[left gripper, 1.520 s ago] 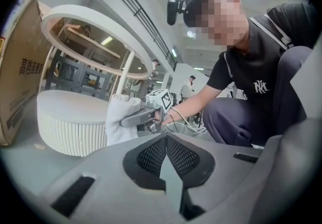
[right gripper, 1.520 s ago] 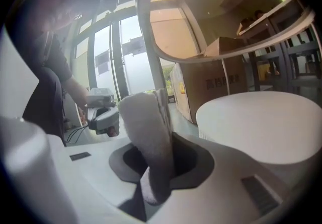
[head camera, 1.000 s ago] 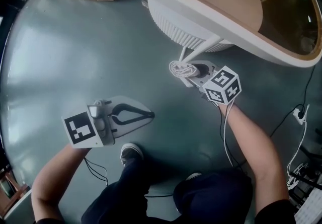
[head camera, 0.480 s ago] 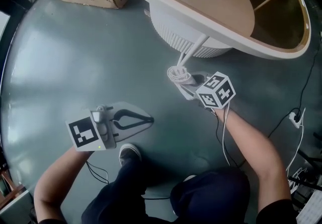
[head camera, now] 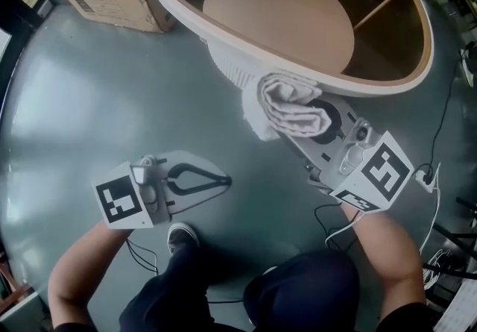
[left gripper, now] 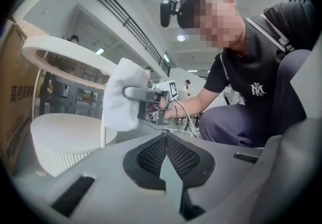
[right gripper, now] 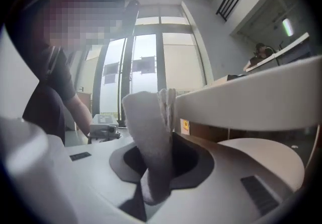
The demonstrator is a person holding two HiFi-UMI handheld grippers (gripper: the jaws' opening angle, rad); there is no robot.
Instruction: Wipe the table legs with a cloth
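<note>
My right hand-held gripper (head camera: 311, 120) grasps one white cloth (head camera: 289, 101) against the one table's (head camera: 380, 88) rim; my left hand-held gripper (head camera: 215, 174) is clenched, empty.

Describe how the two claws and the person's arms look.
Both the left claw and the right claw are light grey shells with black pads, each carrying a cube of black-and-white square markers. A thin cable hangs from each. Short black sleeves.
</note>
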